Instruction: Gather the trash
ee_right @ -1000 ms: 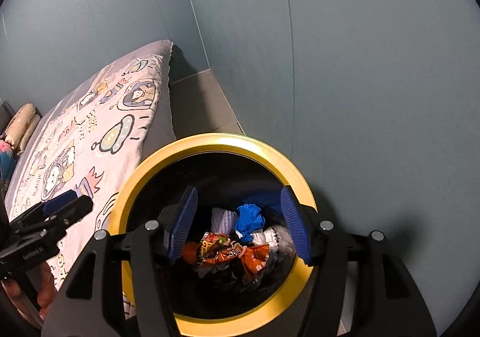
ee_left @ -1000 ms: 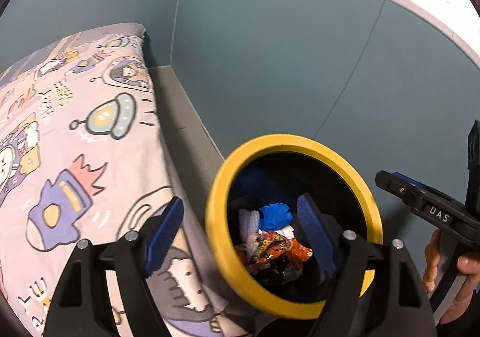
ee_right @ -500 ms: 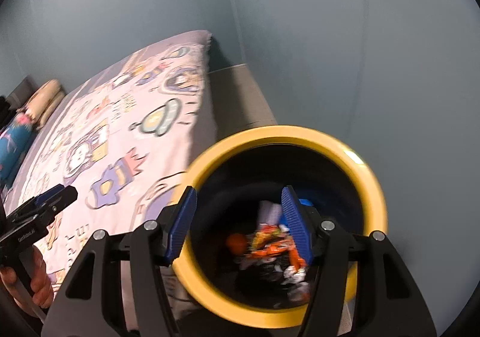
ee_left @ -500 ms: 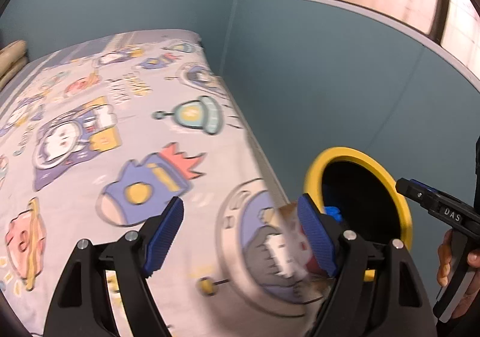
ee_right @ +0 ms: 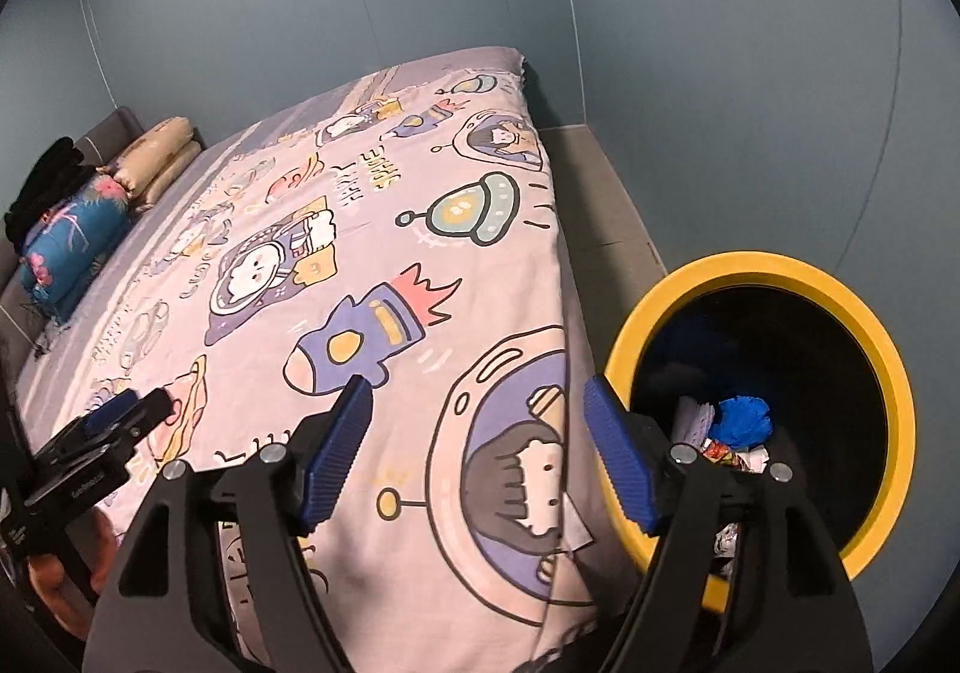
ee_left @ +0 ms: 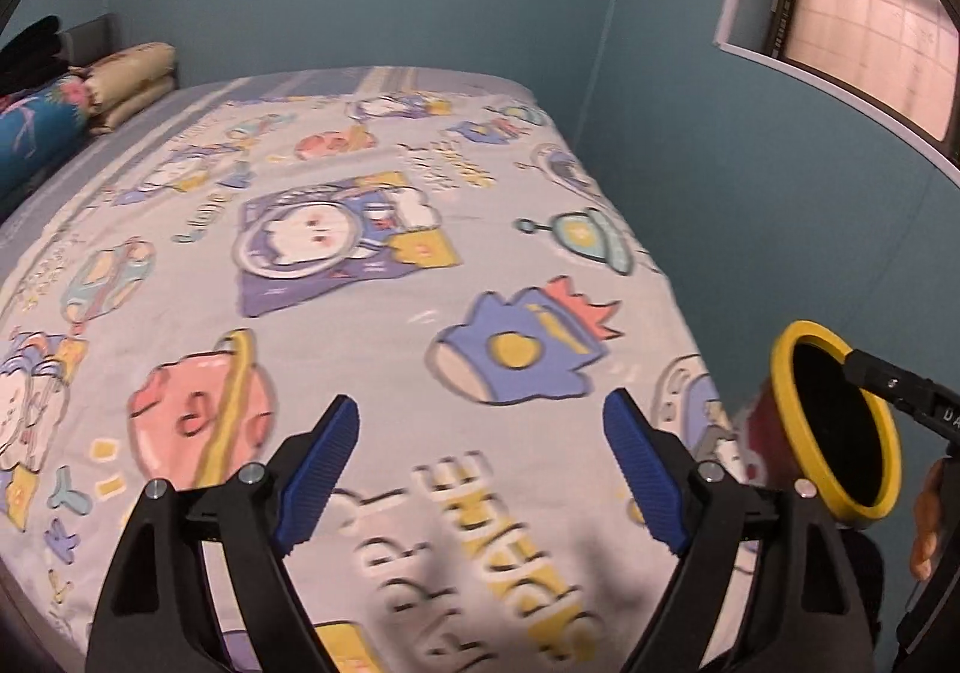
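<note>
Right gripper opening, empty, over the bed; trash bin just right of it

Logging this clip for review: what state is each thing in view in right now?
Left claw: opening, nothing between its fingers.
Right claw: opening, nothing between its fingers.
Yellow-rimmed bin: upright beside the bed, lidless, holding trash.
Trash: inside the bin.
Bedspread: spread flat, no litter visible on it.
</note>
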